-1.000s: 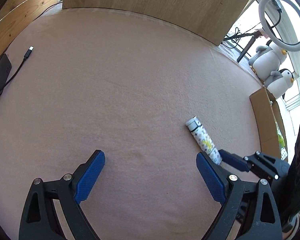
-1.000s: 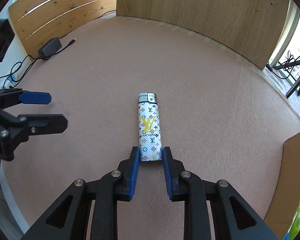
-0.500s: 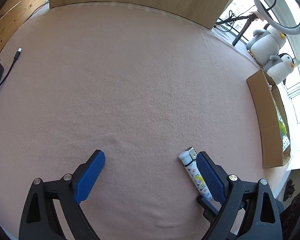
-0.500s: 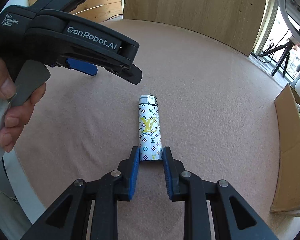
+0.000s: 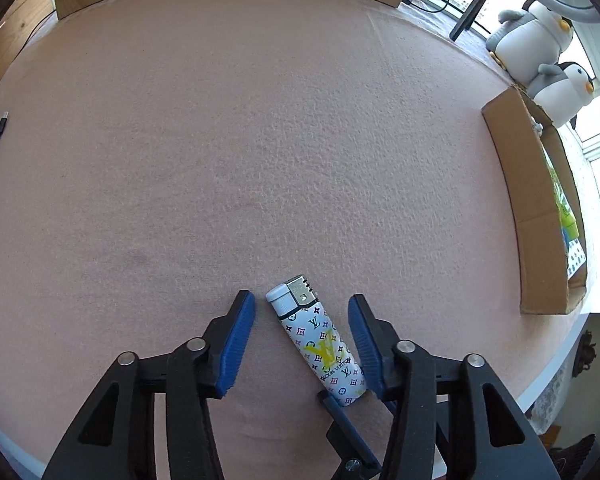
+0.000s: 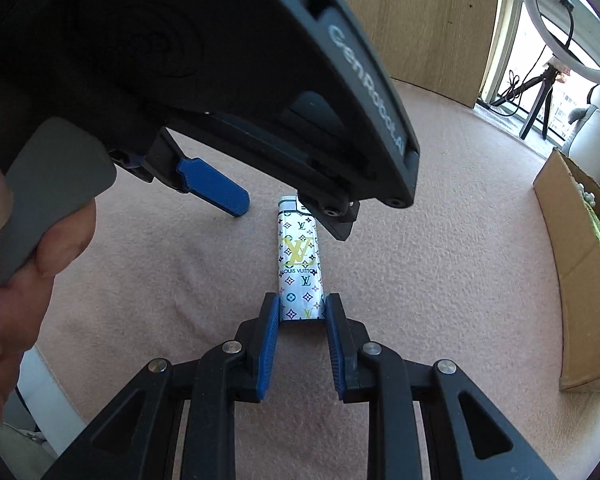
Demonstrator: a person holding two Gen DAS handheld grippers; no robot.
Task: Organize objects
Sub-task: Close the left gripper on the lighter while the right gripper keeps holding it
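Note:
A white lighter [image 5: 320, 348] with a coloured monogram print lies on the pink cloth [image 5: 220, 140], its metal head pointing away. My left gripper [image 5: 300, 300] points steeply down and straddles the lighter's head end. Its jaws are closing, with a gap still showing beside the left blue pad [image 5: 238, 340]. My right gripper [image 6: 302, 304] is shut on the base end of the lighter [image 6: 298, 256]. One of its fingers [image 5: 334, 406] shows under the lighter in the left wrist view. The left tool's black body [image 6: 220, 60] fills the top of the right wrist view.
An open cardboard box [image 5: 528, 208] stands at the table's right edge, with two plush penguins [image 5: 540, 28] behind it. A ring light on a tripod [image 6: 568, 20] stands by the window. A USB cable end [image 5: 2, 120] lies far left. A hand [image 6: 20, 280] grips the left tool.
The left gripper has moved over the lighter so that it now lies between the jaws, which have narrowed a lot. The right gripper keeps its hold on the base.

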